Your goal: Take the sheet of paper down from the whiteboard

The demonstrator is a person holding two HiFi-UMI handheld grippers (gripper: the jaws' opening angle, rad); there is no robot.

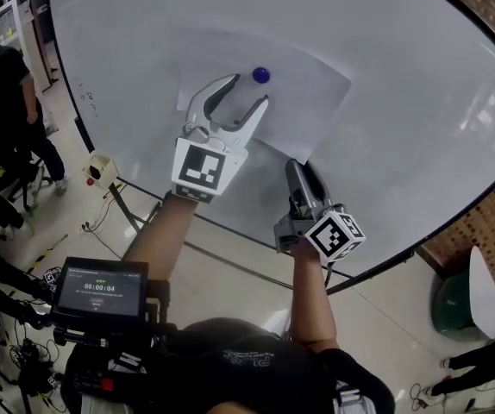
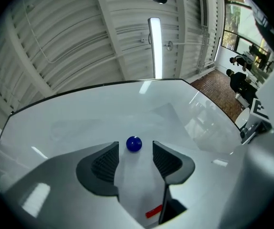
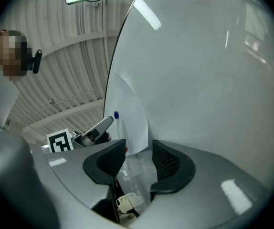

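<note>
A white sheet of paper [image 1: 292,98] hangs on the large whiteboard [image 1: 420,102], pinned near its top by a round blue magnet [image 1: 260,75]. My left gripper [image 1: 247,91] is open, its tips just below and either side of the magnet. In the left gripper view the magnet [image 2: 133,144] sits right at the mouth of the left gripper [image 2: 135,152], untouched. My right gripper [image 1: 303,172] is open at the sheet's lower right corner. The right gripper view shows the paper [image 3: 130,120] dipping a corner between the tips of the right gripper [image 3: 138,149], no pad pressing on it.
The whiteboard stands on a metal frame [image 1: 135,214] with a small white box [image 1: 99,169] on it. A person in black [image 1: 6,84] is at the far left. A timer screen [image 1: 99,287] sits at my waist. A white chair [image 1: 482,291] and brick wall are at right.
</note>
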